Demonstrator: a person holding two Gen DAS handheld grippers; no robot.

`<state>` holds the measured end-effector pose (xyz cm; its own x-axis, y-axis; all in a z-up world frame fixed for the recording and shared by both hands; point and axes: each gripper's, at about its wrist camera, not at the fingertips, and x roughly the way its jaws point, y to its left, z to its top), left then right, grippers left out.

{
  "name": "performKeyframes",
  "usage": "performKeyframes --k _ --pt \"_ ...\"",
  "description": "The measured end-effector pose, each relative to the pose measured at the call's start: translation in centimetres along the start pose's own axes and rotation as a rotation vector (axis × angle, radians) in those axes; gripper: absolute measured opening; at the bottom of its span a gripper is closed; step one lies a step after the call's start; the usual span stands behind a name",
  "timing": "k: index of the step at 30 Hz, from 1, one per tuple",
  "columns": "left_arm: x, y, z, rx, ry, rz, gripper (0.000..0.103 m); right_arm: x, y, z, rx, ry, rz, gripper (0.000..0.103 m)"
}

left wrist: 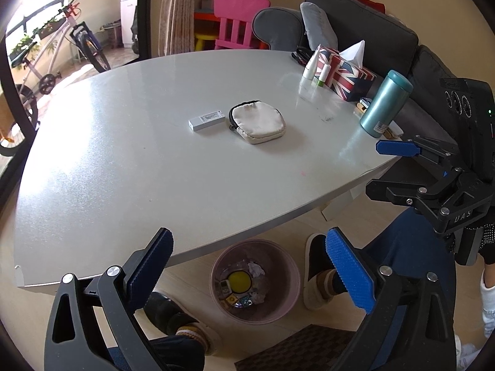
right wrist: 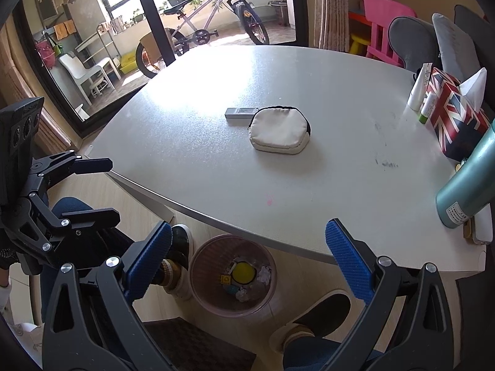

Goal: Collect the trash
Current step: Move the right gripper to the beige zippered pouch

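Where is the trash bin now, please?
The trash bin stands on the floor under the table's near edge, between the person's feet, low and central in both wrist views.

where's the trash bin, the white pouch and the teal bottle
trash bin (right wrist: pixel 201 290), right wrist view, left inner wall
white pouch (left wrist: pixel 258 120), left wrist view, middle of top face
teal bottle (left wrist: pixel 385 105), left wrist view, middle of body

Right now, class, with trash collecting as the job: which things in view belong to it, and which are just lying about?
Belong to the job:
- pink bin on the floor, trash already inside
- left gripper, open, empty
- right gripper, open, empty

Just lying about:
- white pouch
- small white box
- flag tissue box
- teal flask
- white tubes
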<state>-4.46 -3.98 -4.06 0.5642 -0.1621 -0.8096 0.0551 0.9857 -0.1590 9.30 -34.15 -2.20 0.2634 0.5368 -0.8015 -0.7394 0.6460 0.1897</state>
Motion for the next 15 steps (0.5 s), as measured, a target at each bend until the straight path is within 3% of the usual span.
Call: performKeyframes --k 15 --pt "-1.1 1.8 2.3 -0.025 -0.064 0.029 0.095 3.0 -1.0 5.8 -0.012 0.014 -0.02 0.098"
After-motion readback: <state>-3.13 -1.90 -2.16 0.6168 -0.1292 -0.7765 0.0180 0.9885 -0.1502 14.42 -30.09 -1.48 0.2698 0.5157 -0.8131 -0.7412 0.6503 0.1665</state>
